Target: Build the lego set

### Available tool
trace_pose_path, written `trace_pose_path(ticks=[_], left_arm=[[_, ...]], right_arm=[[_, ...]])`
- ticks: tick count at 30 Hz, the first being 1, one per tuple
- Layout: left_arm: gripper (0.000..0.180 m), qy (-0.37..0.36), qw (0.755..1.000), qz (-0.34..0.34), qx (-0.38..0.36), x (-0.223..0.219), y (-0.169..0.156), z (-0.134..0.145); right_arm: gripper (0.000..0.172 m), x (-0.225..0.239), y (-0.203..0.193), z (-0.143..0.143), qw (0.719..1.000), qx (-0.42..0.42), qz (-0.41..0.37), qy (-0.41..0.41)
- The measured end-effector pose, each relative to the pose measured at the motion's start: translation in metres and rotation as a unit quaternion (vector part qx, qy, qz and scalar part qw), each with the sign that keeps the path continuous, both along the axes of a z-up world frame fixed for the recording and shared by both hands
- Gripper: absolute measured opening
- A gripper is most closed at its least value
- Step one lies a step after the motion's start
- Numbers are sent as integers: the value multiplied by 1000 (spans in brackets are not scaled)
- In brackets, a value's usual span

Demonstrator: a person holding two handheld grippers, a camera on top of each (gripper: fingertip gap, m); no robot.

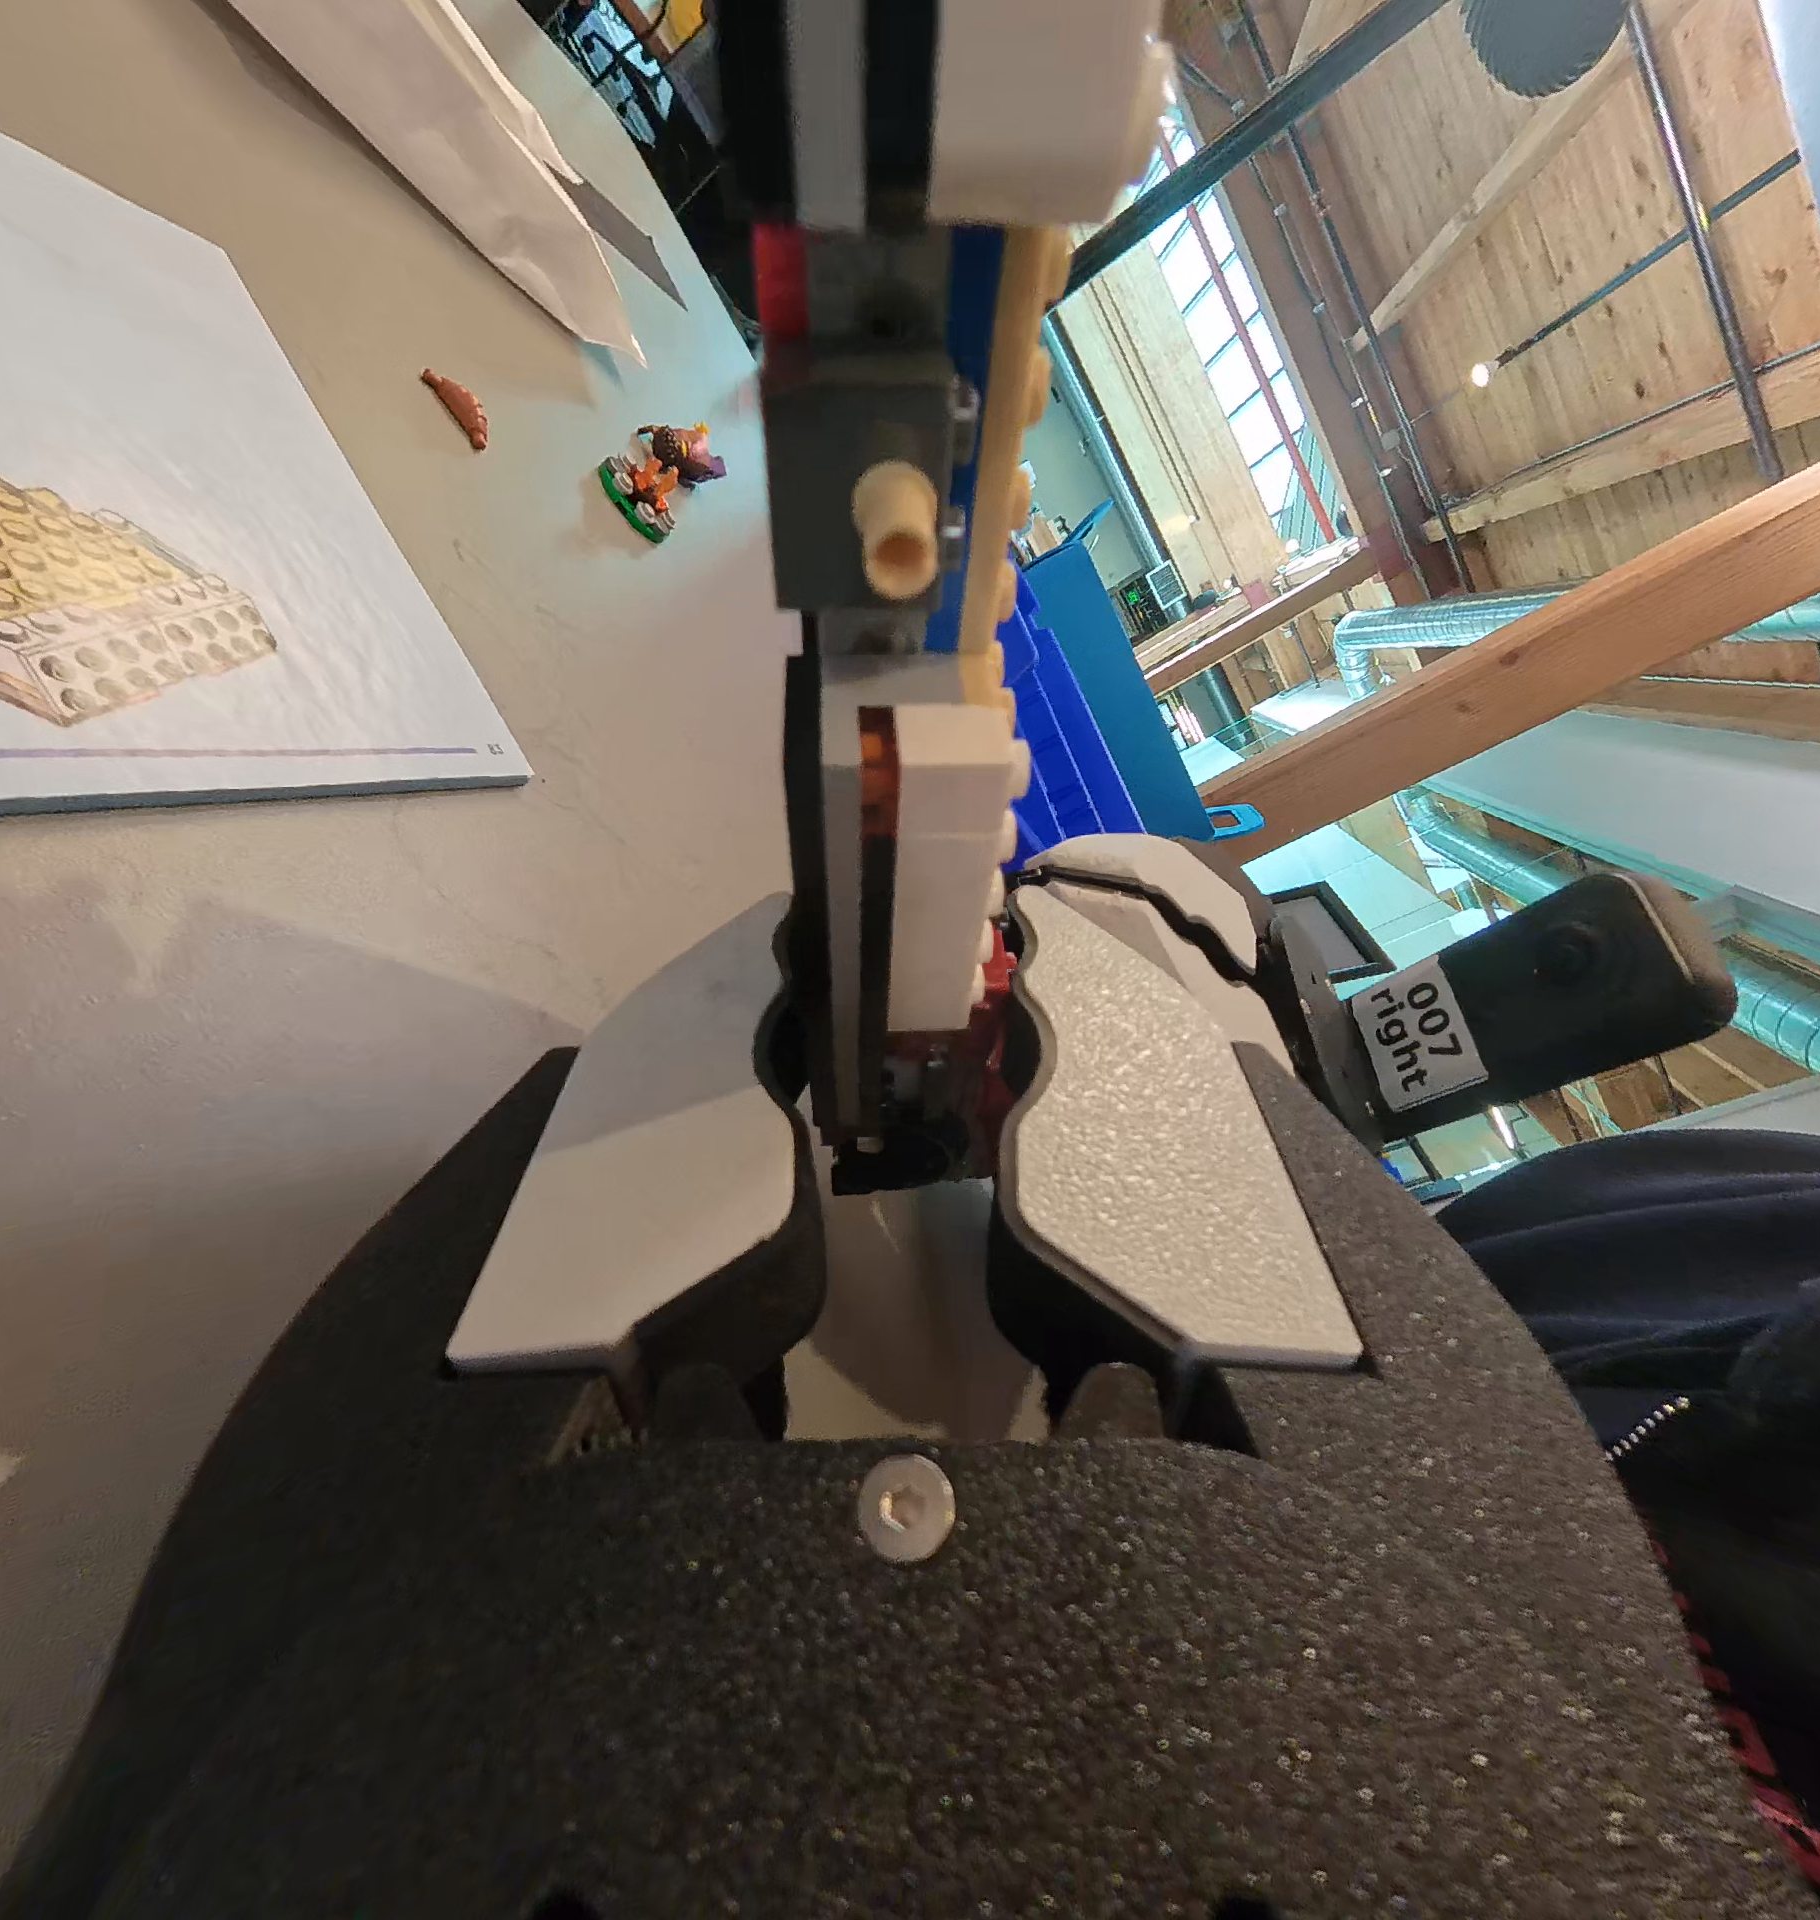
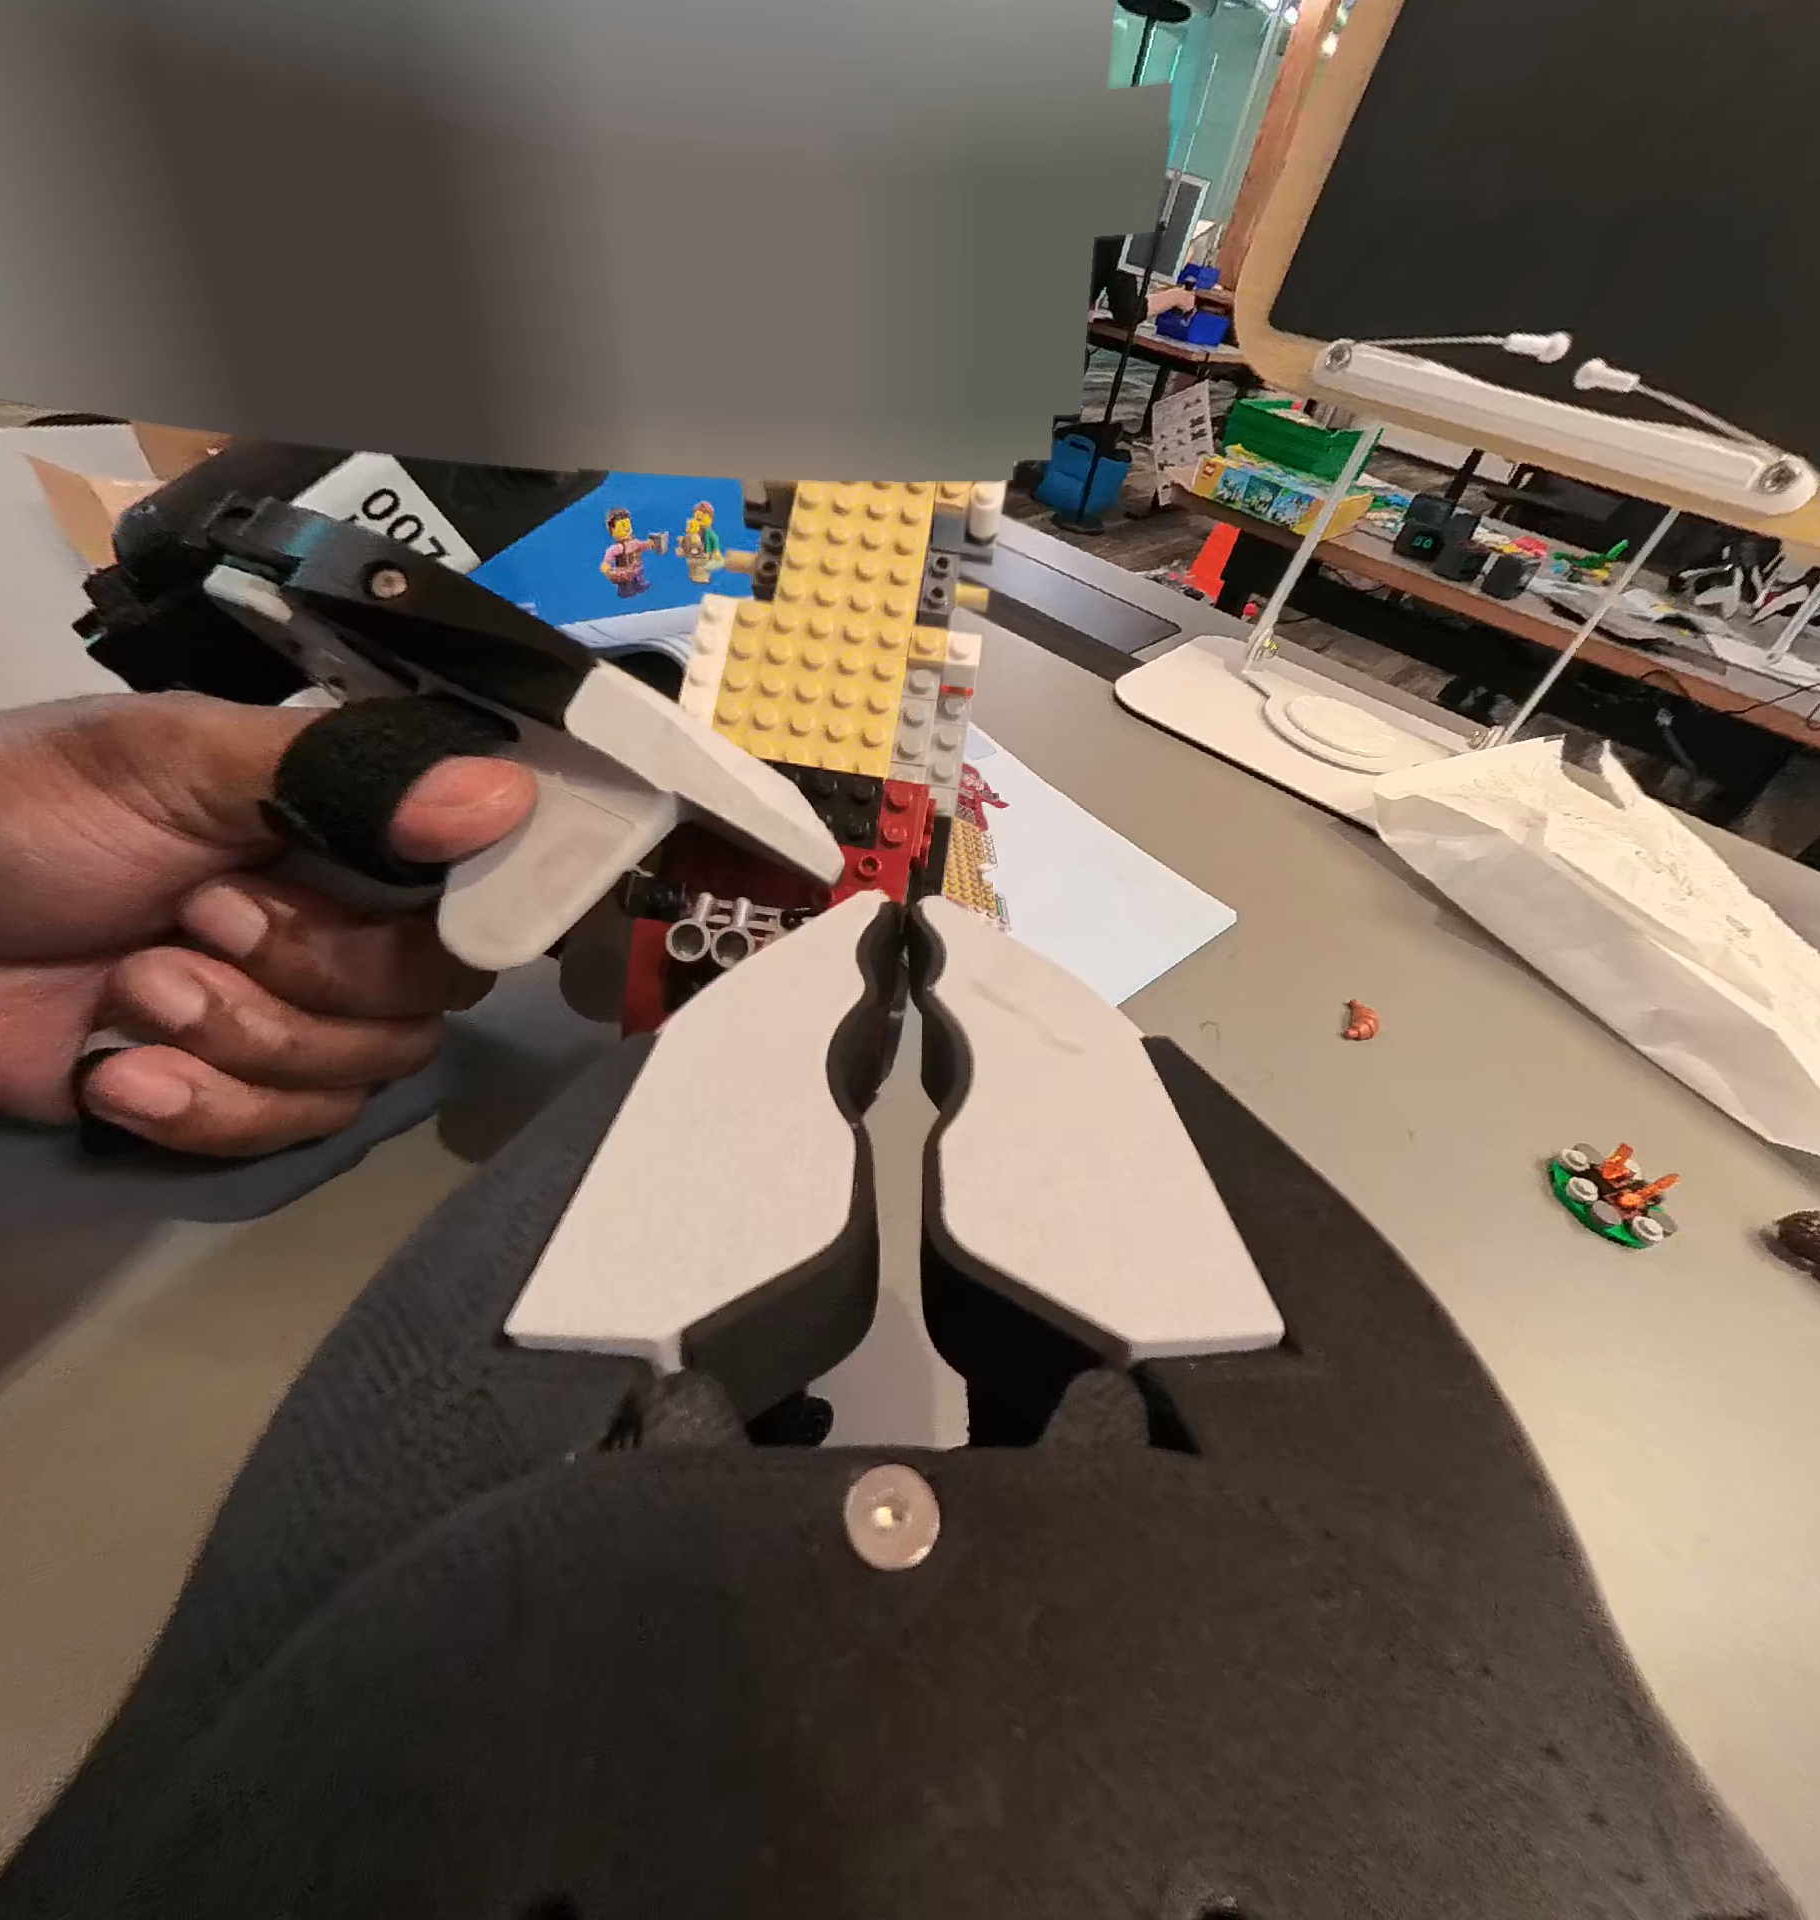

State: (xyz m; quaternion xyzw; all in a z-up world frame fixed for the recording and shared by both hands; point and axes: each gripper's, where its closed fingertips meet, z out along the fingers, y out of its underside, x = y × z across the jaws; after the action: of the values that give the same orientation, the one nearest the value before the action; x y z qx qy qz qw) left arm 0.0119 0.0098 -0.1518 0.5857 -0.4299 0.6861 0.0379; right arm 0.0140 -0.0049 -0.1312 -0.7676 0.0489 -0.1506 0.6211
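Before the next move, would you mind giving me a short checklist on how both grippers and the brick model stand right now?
1. Left gripper clamped on the brick model: ok, both fingers press its lower end.
2. Right gripper shut: ok, its tips almost meet.
3. Right gripper holding a thin black part at the model's bottom edge: cannot tell.
4. Model lifted off the table: ok.
5. Loose pieces apart from both grippers: ok, brown croissant piece and green-based small build lie aside.
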Motion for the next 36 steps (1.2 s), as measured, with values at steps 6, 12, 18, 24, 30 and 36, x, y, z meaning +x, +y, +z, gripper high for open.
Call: trace_pose_path(ticks=[6, 12, 18, 24, 30, 36], left_arm=[[32, 6, 1000, -5, -7, -1, -4, -2], [32, 3, 1000, 2, -9, -2, -4, -1], [32, -5, 1000, 7, -19, -2, -3, 3], [33, -18, 1000, 11, -22, -3, -2, 6], [34, -21, 999, 15, -27, -2, -1, 7], [32, -7, 998, 1, -62, -2, -4, 5]], right_arm=[[1, 1, -1, 1, 999, -6, -23, -35], [1, 0, 0, 2, 999, -1, -25, -43], [1, -1, 0, 6, 998, 9, -22, -59], [2, -2, 0, 8, 998, 22, -13, -50], [1, -3, 0, 8, 998, 29, -8, -48], [1, 0, 1, 10, 999, 37, -15, -26]])
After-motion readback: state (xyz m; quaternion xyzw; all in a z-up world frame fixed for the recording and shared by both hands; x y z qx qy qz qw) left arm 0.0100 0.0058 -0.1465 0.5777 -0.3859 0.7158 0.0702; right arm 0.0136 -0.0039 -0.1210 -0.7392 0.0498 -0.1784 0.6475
